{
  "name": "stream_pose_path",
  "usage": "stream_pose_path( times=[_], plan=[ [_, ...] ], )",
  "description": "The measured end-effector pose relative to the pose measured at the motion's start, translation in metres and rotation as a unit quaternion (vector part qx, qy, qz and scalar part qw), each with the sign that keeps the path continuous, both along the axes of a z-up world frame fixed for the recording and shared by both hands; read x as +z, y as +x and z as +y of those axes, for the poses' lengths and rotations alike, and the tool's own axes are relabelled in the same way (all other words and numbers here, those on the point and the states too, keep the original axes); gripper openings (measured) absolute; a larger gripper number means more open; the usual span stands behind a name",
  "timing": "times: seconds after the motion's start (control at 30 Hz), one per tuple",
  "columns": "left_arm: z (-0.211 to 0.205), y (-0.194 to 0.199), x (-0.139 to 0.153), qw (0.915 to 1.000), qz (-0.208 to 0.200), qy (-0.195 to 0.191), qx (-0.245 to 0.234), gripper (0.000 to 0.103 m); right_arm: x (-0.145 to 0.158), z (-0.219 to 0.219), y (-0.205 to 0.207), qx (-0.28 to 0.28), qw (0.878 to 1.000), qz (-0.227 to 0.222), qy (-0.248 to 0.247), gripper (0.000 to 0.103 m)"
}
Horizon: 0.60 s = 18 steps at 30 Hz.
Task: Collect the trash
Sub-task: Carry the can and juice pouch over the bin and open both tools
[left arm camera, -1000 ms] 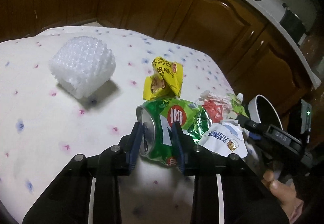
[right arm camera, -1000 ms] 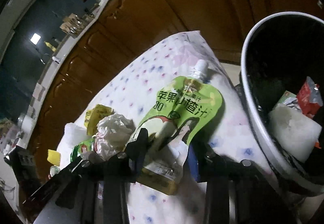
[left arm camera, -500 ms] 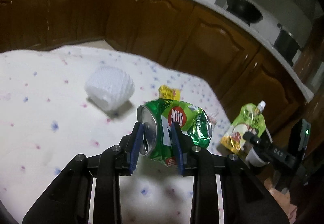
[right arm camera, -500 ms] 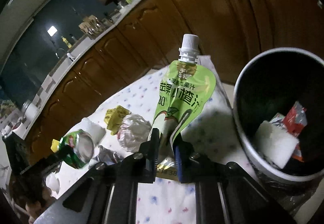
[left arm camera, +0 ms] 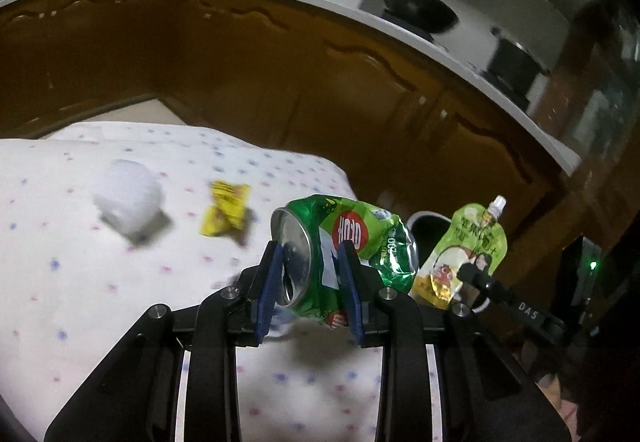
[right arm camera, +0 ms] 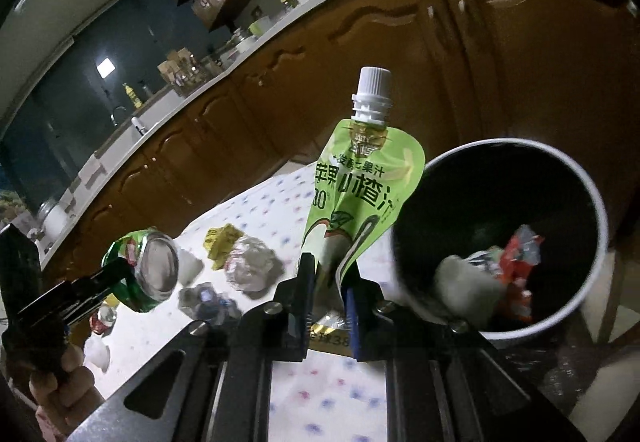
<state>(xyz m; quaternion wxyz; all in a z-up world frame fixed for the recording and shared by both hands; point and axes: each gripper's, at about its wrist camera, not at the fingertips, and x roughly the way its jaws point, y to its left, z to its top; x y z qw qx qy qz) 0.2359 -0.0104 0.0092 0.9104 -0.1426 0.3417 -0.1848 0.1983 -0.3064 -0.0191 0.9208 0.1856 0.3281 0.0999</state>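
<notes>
Green crushed aluminium can [left arm camera: 344, 250] sits clamped in the left gripper [left arm camera: 310, 282], lifted clear of the dotted cloth on the bench [left arm camera: 60, 282]. The right gripper [right arm camera: 330, 290] pinches a green spouted juice pouch [right arm camera: 360, 194] upright beside the round bin [right arm camera: 560, 326], which holds white foam and a red wrapper. On the cloth lie a yellow wrapper [left arm camera: 226, 208], white foam block [left arm camera: 128, 198] and crumpled foil ball [right arm camera: 252, 268].
</notes>
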Motion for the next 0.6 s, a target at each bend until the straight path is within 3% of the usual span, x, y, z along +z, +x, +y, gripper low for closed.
stream_pose_path(
  times=[0.6],
  plan=[
    [-0.129,0.01,-0.009,0.9938,0.018,0.039,-0.102,0.027,0.001,-0.08,-0.026,-0.076,0.997,0.0,-0.036,0.014]
  ],
)
